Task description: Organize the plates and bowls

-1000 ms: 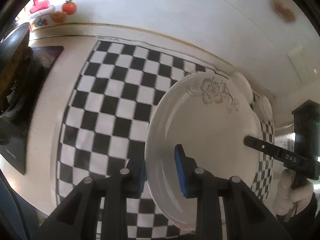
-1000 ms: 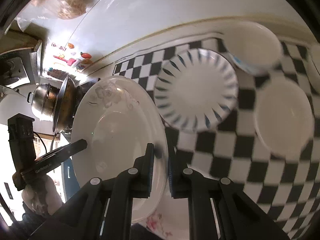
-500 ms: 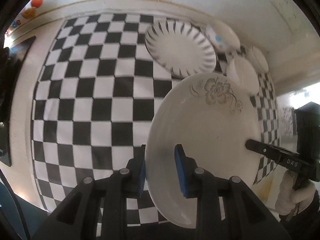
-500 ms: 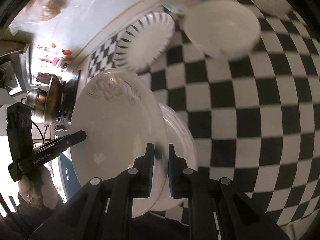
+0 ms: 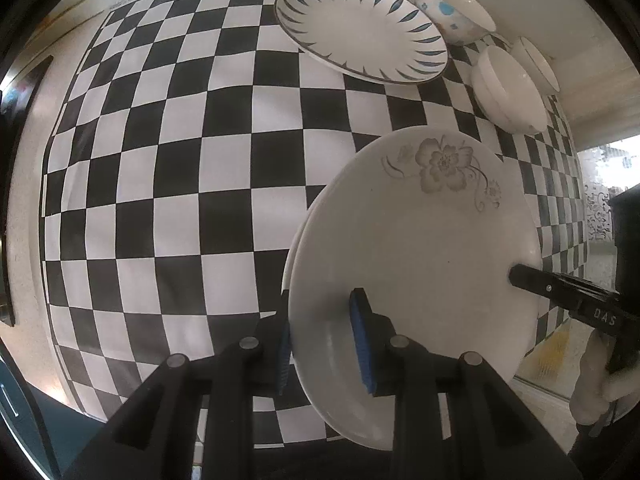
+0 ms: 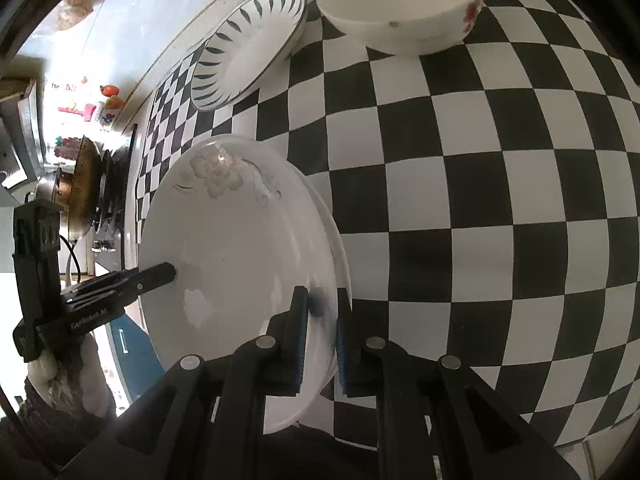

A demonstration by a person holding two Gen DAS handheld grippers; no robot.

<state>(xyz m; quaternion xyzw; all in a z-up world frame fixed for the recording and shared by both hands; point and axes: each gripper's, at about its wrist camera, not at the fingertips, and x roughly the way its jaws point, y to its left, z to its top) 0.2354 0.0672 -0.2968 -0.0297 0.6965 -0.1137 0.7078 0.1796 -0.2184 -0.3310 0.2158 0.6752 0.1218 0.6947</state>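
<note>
Both grippers, left (image 5: 320,352) and right (image 6: 320,332), clamp opposite rims of the floral plate (image 5: 420,248), which has dropped onto a second plate (image 6: 340,248) near the striped plate (image 5: 360,32); stacking looks nearly done

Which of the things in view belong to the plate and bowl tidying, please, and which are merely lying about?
Part of the job:
- floral plate, gripped by left tool and right tool
- blue-striped plate
- blue-spotted bowl
- white bowl

Lying about:
- wok
- fruit stickers
- checkered cloth
</note>
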